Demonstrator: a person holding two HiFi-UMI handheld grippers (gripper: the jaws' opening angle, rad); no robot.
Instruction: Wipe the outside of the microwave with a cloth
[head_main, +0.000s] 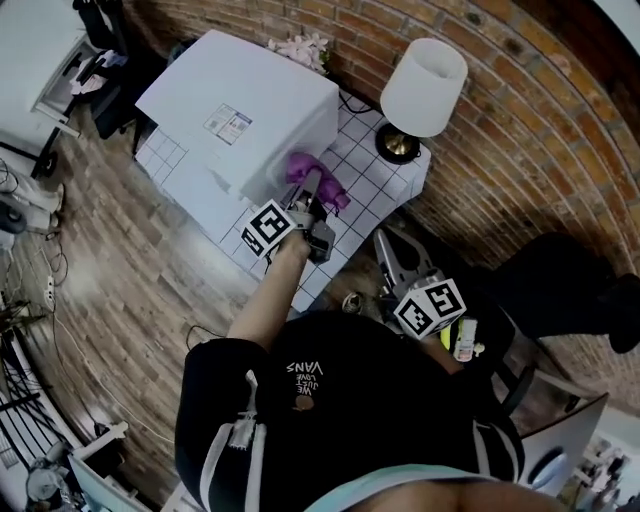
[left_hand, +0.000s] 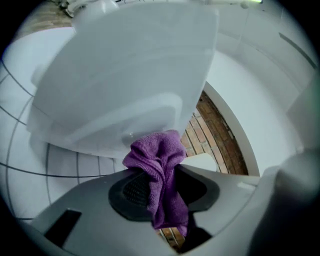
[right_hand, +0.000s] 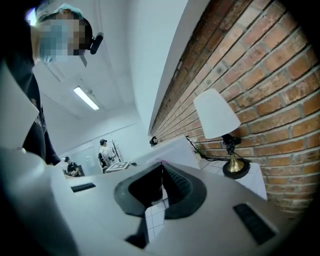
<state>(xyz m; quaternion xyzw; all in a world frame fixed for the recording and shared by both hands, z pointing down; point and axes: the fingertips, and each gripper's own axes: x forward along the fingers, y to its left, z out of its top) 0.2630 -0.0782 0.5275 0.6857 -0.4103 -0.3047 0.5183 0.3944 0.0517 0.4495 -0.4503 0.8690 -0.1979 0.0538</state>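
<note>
Left gripper (head_main: 316, 200): my jaws are clamped on the cloth (head_main: 306, 168); in the left gripper view its folds fill the gap between my pads (left_hand: 134, 189).

Cloth (left_hand: 159, 162): purple, nubbly like towelling; bunched into soft folds; one clump stands up past my jaw tips, a narrower tail hangs down between the pads.

Where the cloth is: pressed to the microwave (head_main: 245, 105) at its side wall, low down near the corner that faces the lamp (head_main: 424, 86); in the left gripper view the top clump touches the microwave (left_hand: 125, 75) at its lower edge.

Microwave: white, plain, boxy; a small printed label (head_main: 228, 123) on its top; it stands on the table (head_main: 372, 178), which is white tile with dark lines.

Right gripper (head_main: 386, 245): held back near my body, off the table's edge and well apart from the microwave; my jaw tips are together with nothing between them, seen in the right gripper view (right_hand: 161, 186).

Lamp (right_hand: 216, 114): white shade, brass foot; it stands on the table by the brick wall (right_hand: 260, 65), near the microwave's corner.

Far off: a person (right_hand: 105, 150) in a white room, small in the right gripper view.
</note>
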